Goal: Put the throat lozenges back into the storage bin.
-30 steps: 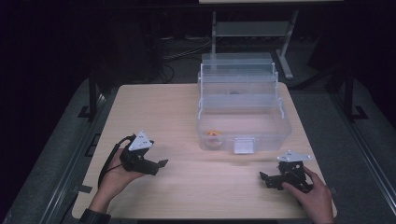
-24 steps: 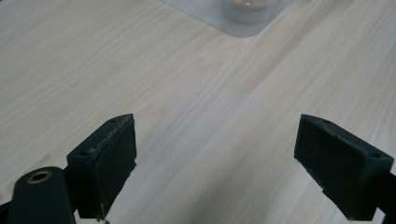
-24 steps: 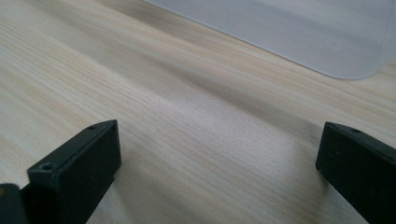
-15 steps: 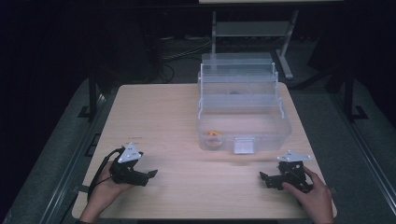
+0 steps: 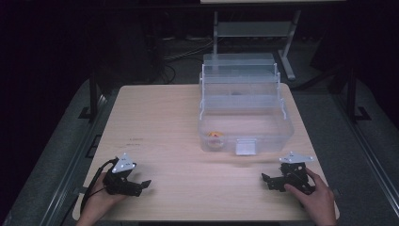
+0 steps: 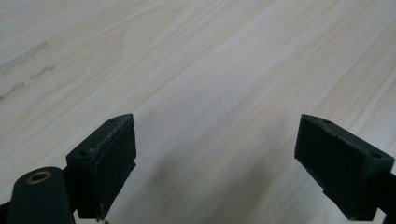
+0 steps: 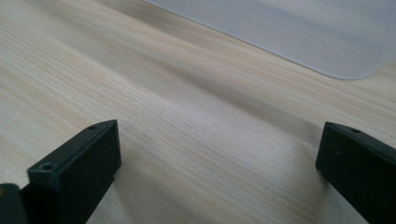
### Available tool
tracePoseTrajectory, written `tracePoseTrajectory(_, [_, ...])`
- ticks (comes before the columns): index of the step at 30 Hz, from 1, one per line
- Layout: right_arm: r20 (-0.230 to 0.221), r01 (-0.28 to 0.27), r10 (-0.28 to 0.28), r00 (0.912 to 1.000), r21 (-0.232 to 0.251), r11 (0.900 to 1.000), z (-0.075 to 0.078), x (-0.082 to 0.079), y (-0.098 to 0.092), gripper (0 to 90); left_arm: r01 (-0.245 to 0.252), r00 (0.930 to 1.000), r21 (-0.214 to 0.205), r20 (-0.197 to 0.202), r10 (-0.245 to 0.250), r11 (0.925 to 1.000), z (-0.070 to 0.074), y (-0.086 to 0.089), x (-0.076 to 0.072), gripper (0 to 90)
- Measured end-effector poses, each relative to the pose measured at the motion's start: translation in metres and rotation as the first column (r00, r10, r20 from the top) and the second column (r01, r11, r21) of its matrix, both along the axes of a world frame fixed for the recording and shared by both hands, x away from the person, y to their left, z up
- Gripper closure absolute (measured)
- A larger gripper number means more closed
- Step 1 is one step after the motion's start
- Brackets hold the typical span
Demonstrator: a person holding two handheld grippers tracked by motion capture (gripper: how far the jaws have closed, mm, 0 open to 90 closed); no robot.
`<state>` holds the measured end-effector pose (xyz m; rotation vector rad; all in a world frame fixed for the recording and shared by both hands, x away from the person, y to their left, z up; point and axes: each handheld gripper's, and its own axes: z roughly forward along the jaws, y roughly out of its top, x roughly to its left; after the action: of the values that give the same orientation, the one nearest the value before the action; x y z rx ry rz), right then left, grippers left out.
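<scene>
Left gripper [image 5: 141,184] at lower left of high view, low over table [image 5: 174,127], held in a hand [image 5: 101,202] entering from bottom edge; jaws wide apart, nothing between them, bare wood in the gap. Same in left gripper view: gripper [image 6: 215,154] spread wide, fingers [image 6: 105,156] at lower left and lower right corners, pale wood grain beneath, faint shadow under the gap. Contact with table: cannot tell.

Right gripper [image 5: 269,181] at lower right of high view, gripped by a hand [image 5: 317,200], jaws pointing toward frame left, apart, holding nothing. Right gripper view: gripper [image 7: 217,163] wide open, fingers [image 7: 79,163] at bottom corners, wood between; clear box [image 7: 299,28] corner across upper right, apart from jaws.

Clear box [image 5: 244,108] at centre right of high view, on table's far right half, tiered trays stepped back, near right gripper, well apart from left. Small orange item [image 5: 215,135] inside lower front left of box. White latch [image 5: 245,147] on front wall.

Table light wood, rounded corners. Room dark; metal stand [image 5: 254,28] and cables [image 5: 174,52] on floor at top of frame.
</scene>
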<state>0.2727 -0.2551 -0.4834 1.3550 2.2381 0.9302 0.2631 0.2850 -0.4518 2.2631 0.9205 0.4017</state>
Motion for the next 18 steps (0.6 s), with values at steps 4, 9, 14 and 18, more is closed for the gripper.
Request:
tracePoseTrajectory(4, [0.0, 0.0, 0.0, 1.0, 0.0, 1.0, 0.0, 0.0, 0.0, 0.0, -0.014, 0.9998, -0.004, -0.01, 0.014, 0.9999, -0.006, 0.005, -0.003, 12.0])
tracePoseTrajectory(9, [0.0, 0.0, 0.0, 1.0, 0.0, 1.0, 0.0, 0.0, 0.0, 0.0, -0.007, 0.9996, 0.011, -0.029, 0.007, 0.9999, -0.013, 0.007, -0.006, 11.7])
tracePoseTrajectory(14, [0.0, 0.0, 0.0, 1.0, 0.0, 1.0, 0.0, 0.0, 0.0, 0.0, -0.003, 0.9997, -0.015, -0.025, 0.002, 0.9999, -0.017, 0.009, -0.007, 11.2])
tracePoseTrajectory(18, [0.0, 0.0, 0.0, 1.0, 0.0, 1.0, 0.0, 0.0, 0.0, 0.0, 0.012, 0.9999, -0.054, 0.009, -0.012, 0.9984, -0.021, 0.013, -0.009, 10.9])
